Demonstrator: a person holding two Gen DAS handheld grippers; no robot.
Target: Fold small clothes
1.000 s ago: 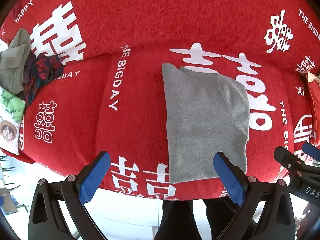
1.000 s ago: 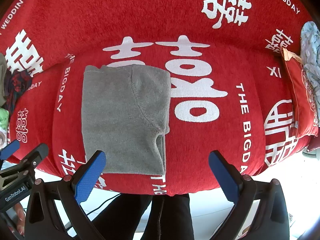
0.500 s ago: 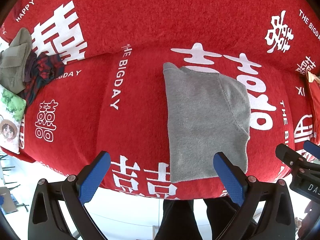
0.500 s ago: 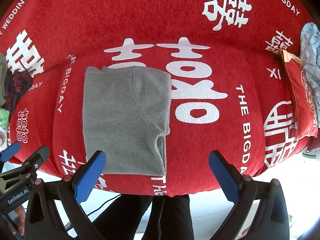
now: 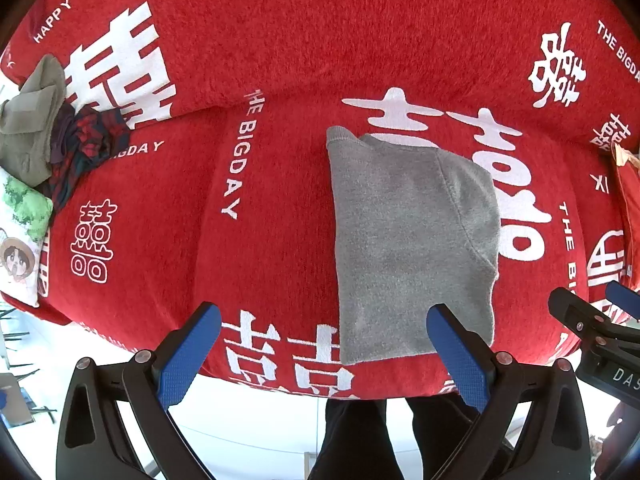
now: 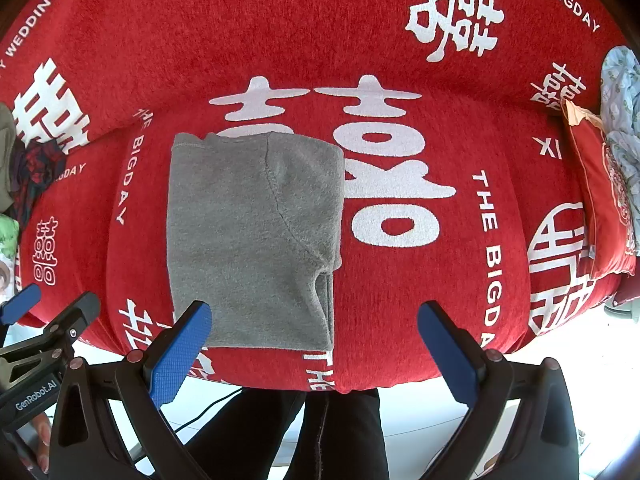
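A grey knitted garment (image 5: 408, 240) (image 6: 248, 236) lies folded into a neat rectangle on the red sofa cover (image 5: 280, 208) (image 6: 400, 280), reaching to the seat's front edge. My left gripper (image 5: 324, 340) hovers open above that front edge, its right blue pad over the garment's near right corner. My right gripper (image 6: 316, 336) is open too, with its left blue pad over the garment's near left corner. Neither holds anything. Each gripper shows at the edge of the other's view.
A pile of olive and dark plaid clothes (image 5: 52, 136) lies at the sofa's left end beside a printed cushion (image 5: 20, 240). A red cushion (image 6: 600, 200) and pale patterned cloth (image 6: 620, 112) sit at the right end. A person's dark trousers (image 6: 332, 432) stand below the seat edge.
Both views have drifted very slightly, the garment sliding a little lower and rightward in frame. The garment itself has not moved and both grippers stay open.
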